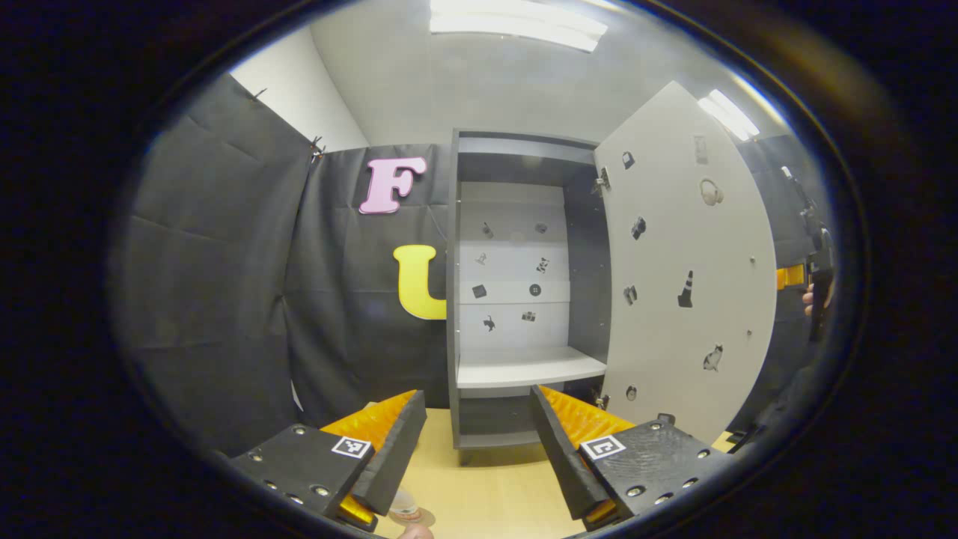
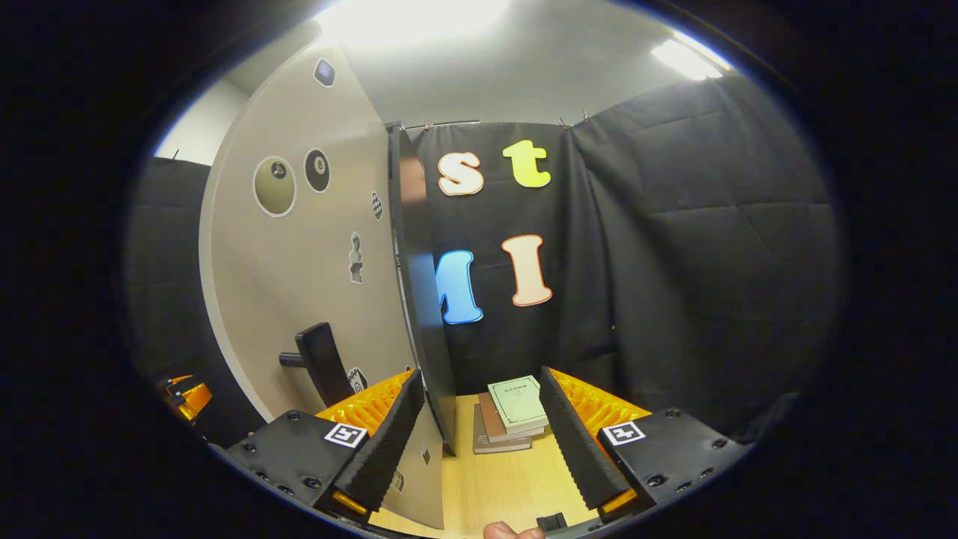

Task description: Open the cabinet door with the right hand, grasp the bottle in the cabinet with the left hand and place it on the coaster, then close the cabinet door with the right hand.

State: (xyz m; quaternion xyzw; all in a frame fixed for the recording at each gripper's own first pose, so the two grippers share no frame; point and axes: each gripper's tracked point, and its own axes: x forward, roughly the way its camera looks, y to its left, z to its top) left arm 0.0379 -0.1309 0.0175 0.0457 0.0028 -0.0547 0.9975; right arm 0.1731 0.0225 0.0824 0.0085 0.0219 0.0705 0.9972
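Between the wide-open right tool (image 2: 479, 442) fingers, cabinet door (image 2: 314, 247) edge: stiff, light panel, best pushed flat near its handle (image 2: 323, 361).

One cabinet (image 1: 524, 299) stands on the table (image 1: 486, 486), with one door (image 1: 688, 284) swung open and one shelf (image 1: 528, 367) inside. The door carries one handle (image 2: 322, 359). Three books (image 2: 513, 419) lie stacked near the table's far edge. One bottle (image 1: 404, 505) sits on one coaster (image 1: 423, 516) at the near edge.
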